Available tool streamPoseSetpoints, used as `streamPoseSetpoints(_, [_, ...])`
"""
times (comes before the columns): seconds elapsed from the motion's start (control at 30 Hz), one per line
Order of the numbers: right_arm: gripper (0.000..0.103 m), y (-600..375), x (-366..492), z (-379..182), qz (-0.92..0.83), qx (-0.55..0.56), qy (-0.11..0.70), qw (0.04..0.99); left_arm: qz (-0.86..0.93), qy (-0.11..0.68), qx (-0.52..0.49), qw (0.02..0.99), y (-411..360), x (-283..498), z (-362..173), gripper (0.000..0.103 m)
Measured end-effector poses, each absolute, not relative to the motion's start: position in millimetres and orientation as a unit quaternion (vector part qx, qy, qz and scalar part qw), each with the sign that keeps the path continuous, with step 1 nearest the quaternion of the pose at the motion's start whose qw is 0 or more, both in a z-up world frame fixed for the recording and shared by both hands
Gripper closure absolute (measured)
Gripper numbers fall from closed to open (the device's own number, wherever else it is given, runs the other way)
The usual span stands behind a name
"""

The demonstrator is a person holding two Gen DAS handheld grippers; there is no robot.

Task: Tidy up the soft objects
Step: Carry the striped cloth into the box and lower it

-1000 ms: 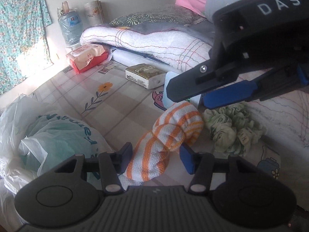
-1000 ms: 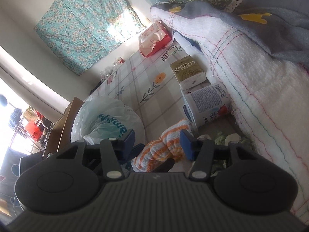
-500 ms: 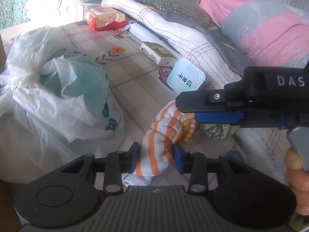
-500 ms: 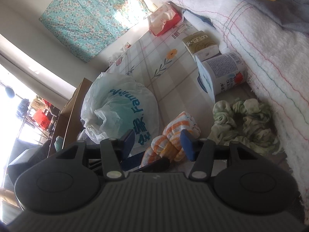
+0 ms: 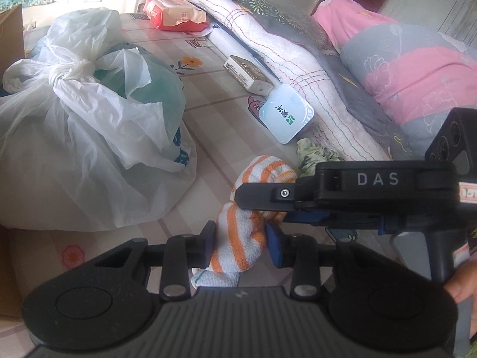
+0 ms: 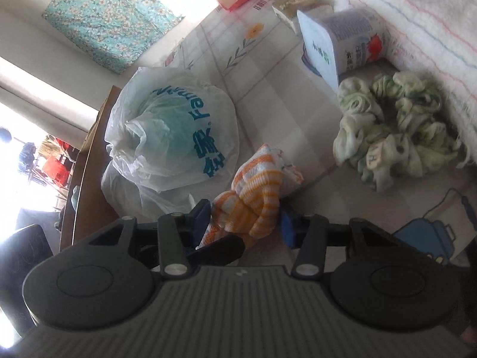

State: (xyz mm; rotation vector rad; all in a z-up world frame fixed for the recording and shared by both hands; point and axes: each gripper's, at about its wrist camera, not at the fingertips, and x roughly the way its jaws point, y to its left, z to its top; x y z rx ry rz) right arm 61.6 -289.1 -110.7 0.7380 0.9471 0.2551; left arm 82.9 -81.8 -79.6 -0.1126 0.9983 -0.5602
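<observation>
An orange-and-white striped cloth [image 5: 241, 238] is bunched above the patterned mat. My left gripper [image 5: 241, 243] is shut on its lower end. My right gripper [image 6: 243, 219] is shut on its other end [image 6: 256, 197]; that gripper also crosses the left wrist view [image 5: 342, 191] from the right. A crumpled green-and-white cloth [image 6: 393, 131] lies on the mat to the right, beside the white quilt; part of it shows in the left wrist view [image 5: 313, 155].
A knotted white plastic bag [image 5: 89, 113] sits on the left, also in the right wrist view [image 6: 173, 131]. A white tub [image 5: 286, 116], a tissue pack [image 5: 250, 74] and a red wipes pack [image 5: 176, 18] lie along the rolled white quilt [image 5: 298, 59].
Both grippers have closed on the striped cloth and lifted it off the mat. The left gripper has swung left toward the plastic bag.
</observation>
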Motion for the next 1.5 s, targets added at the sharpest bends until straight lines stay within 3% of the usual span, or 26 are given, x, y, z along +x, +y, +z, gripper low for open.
streamPoseSetpoints(0.33, [0.061,-255,58,-41,0.175,0.3,0.374,0.86,-0.272,0.37,-0.085,0.884,-33,67,-18,0.066])
streamPoseSetpoints(0.6, [0.061,-179,94,29,0.281,0.235,0.335,0.868,-0.191,0.309,-0.113,0.925,49,58,36,0.066])
streamPoseSetpoints(0.8, [0.06,-93,127,36,0.355,0.198,0.367,0.837,-0.116,0.354,-0.162,0.914,122,59,36,0.066])
streamPoseSetpoints(1.17, [0.057,-19,136,10,0.362,0.141,0.409,0.826,-0.07,0.475,-0.267,0.836,187,77,-29,0.066])
streamPoseSetpoints(1.5, [0.053,-52,139,14,0.337,0.17,0.384,0.843,-0.101,0.547,-0.195,0.808,169,106,-59,0.067])
